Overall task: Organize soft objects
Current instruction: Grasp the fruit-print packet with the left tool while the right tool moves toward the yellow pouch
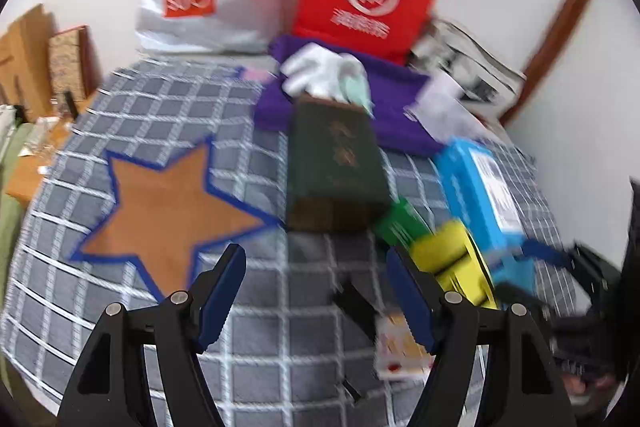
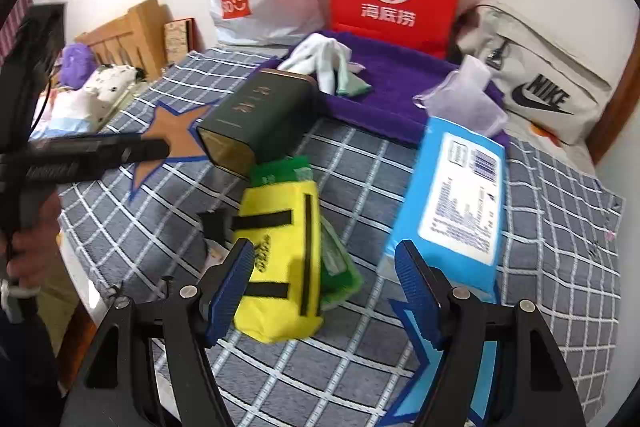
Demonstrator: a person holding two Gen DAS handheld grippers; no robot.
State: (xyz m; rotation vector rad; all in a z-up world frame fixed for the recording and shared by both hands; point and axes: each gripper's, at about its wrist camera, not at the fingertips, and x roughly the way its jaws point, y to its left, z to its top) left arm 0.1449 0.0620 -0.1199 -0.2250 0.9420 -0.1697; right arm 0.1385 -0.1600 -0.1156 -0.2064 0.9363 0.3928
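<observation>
Just ahead of the right claw (image 2: 325, 269) (open): yellow pouch (image 2: 280, 259).

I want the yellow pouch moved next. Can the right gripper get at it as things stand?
Probably yes. The right gripper is open and empty, and the yellow pouch lies on the checked cloth right at its left finger, top uncovered. The blue pack sits clear to the side.
</observation>
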